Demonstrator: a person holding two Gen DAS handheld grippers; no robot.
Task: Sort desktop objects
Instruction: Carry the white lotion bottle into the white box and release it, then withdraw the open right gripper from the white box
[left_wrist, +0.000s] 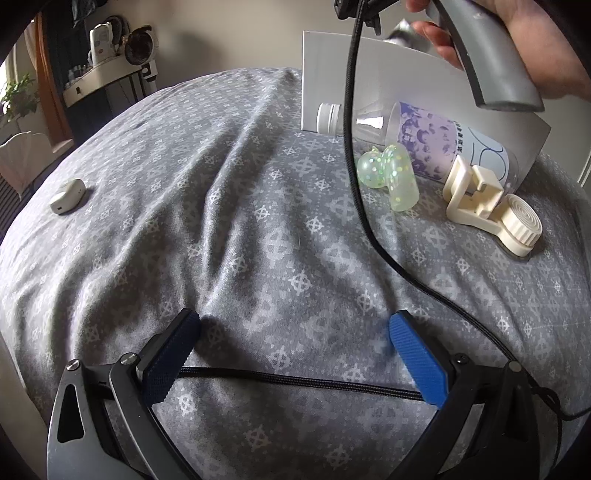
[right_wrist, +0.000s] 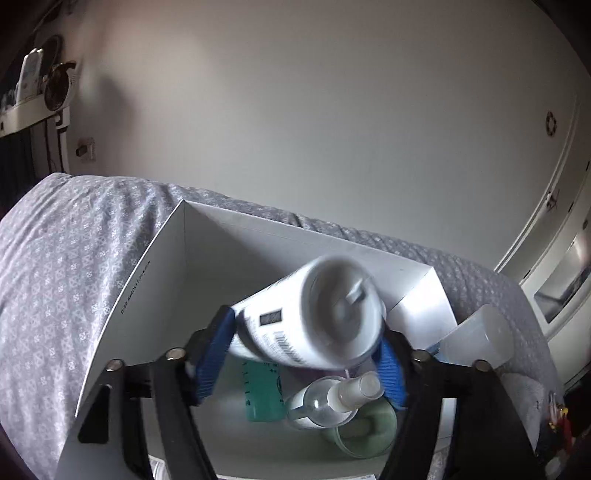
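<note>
My right gripper (right_wrist: 306, 347) is shut on a white bottle (right_wrist: 314, 317) with black print, held tilted above the open white box (right_wrist: 155, 266). In the box lie a clear spray bottle (right_wrist: 332, 400), a green tube (right_wrist: 262, 391) and a green cup (right_wrist: 364, 432). My left gripper (left_wrist: 295, 343) is open and empty, low over the grey patterned bedspread (left_wrist: 221, 221). In the left wrist view a purple-labelled clear bottle (left_wrist: 417, 140), a green speckled toy (left_wrist: 388, 170) and a cream plastic holder (left_wrist: 491, 206) lie beside the box wall (left_wrist: 325, 74).
A small white device (left_wrist: 68, 195) lies far left on the bedspread. A black cable (left_wrist: 369, 206) runs across the cloth and behind my left fingers. The hand with the right gripper's grey handle (left_wrist: 491, 55) is top right. A shelf (left_wrist: 103, 77) stands behind.
</note>
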